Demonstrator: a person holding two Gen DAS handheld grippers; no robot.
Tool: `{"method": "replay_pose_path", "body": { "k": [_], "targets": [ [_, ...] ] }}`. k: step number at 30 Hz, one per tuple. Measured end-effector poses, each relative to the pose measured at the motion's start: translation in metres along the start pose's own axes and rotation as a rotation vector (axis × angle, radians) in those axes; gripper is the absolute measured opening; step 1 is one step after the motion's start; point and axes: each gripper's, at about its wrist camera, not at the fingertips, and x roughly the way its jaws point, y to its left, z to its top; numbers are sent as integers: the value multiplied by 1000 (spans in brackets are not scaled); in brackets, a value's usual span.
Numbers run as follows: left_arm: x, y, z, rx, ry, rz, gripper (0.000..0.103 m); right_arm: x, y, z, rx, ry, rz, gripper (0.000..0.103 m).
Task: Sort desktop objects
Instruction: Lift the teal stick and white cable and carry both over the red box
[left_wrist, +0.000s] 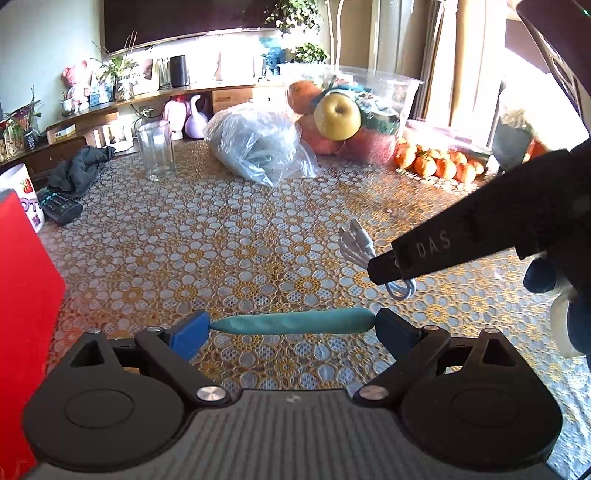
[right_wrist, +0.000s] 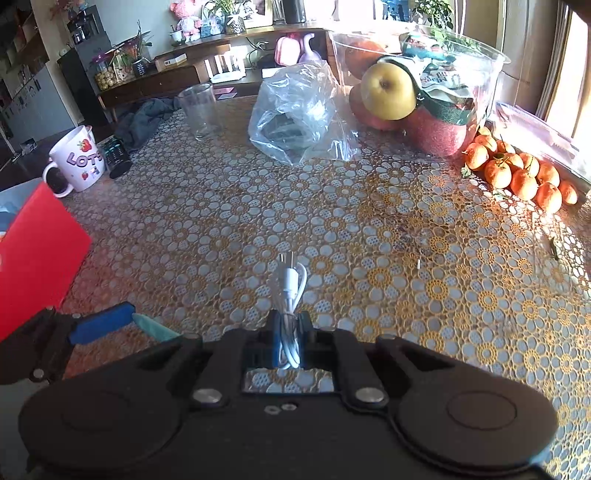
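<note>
Gripping a teal pen-like stick (left_wrist: 293, 322) end to end, the left claw (left_wrist: 291, 326) is standing spread wide, its blue pads (left_wrist: 188, 334) pressing on the stick's two tips. The stick is lying crosswise between the fingers, level, above the floral lace cloth of the table (left_wrist: 221, 236); whether it is touching the cloth cannot be told.

The right claw (right_wrist: 290, 334) is sitting nearly closed, pinching a coiled white USB cable (right_wrist: 290, 295). The coil is running straight forward out of the pinch, its plug end pointing away from the camera. In the left wrist view, the right claw (left_wrist: 384, 267) is coming in from the right side, with the cable (left_wrist: 360, 245) bunched at its tip, just ahead and to the right of the teal stick.

A red box (right_wrist: 33, 254) is standing at the left edge of the table, close beside the left claw (right_wrist: 107, 325). Farther back, well apart from both claws, the following are sitting:
- a white mug (right_wrist: 75, 162) with coloured lettering
- an empty glass (right_wrist: 201, 110)
- a crumpled clear plastic bag (right_wrist: 299, 114)
- a clear bowl (right_wrist: 491, 74) with a yellow apple (right_wrist: 388, 90) pressed against its wall
- a heap of small oranges (right_wrist: 517, 173) to the right, in sunlight
</note>
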Motion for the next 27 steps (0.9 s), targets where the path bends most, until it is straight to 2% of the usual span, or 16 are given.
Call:
{"method": "replay_pose_path", "body": {
  "k": [12, 20, 27],
  "targets": [
    [-77, 13, 7, 8, -12, -47, 97, -64, 32, -14, -9, -43, 8, 9],
    [-124, 31, 9, -25, -19, -77, 97, -107, 67, -23, -43, -84, 28, 9],
    [-165, 50, 7, -25, -51, -75, 97, -135, 102, -26, -77, -117, 53, 9]
  ]
}}
